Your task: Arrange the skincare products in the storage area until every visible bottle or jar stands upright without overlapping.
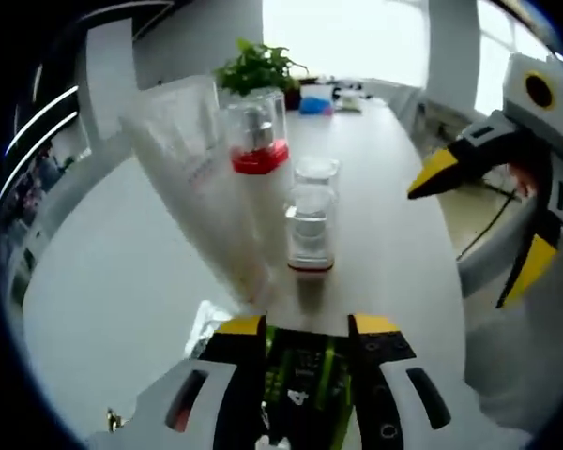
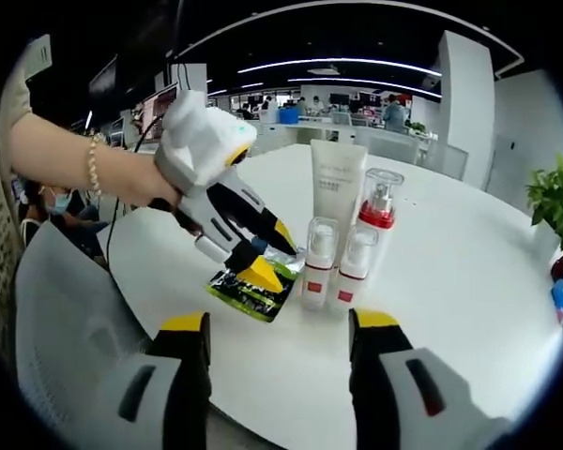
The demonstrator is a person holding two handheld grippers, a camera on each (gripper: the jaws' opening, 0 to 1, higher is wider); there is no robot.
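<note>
In the right gripper view, the skincare group is standing near the middle of the frame on a round white table point(image 2: 469, 281). The white tube point(image 2: 337, 192) is rising flat and tall, cap end down. Just right of it is standing the pump bottle point(image 2: 376, 220), with a clear cap and a glossy red collar. In front, two small clear-capped bottles point(image 2: 319, 262) with red bands are standing side by side, nearly touching. All four are upright. Broad bare tabletop is spreading to the right and toward the lower centre; the table's curved edge is running along the left and the bottom of the frame.

The left gripper point(image 2: 263, 253) is reaching in from the upper left, held by a hand point(image 2: 145, 202), its yellow-tipped jaws pinching a flat, shiny green sachet point(image 2: 251, 291) at the table surface just left of the small bottles. The right gripper point(image 2: 277, 328) is hovering at the bottom of the frame, its jaws spread wide, holding nothing.

In the left gripper view, the tube point(image 1: 202, 187) is leaning across the upper left, with the pump bottle point(image 1: 258, 136) behind it and the small bottles point(image 1: 310, 225) at centre. The sachet point(image 1: 300, 370) is sitting between the left gripper's point(image 1: 308, 325) jaws at the bottom. The right gripper point(image 1: 488, 187) is hanging open at the right edge. A leafy potted plant point(image 1: 258, 66) is standing at the far end, with open table along the left.
</note>
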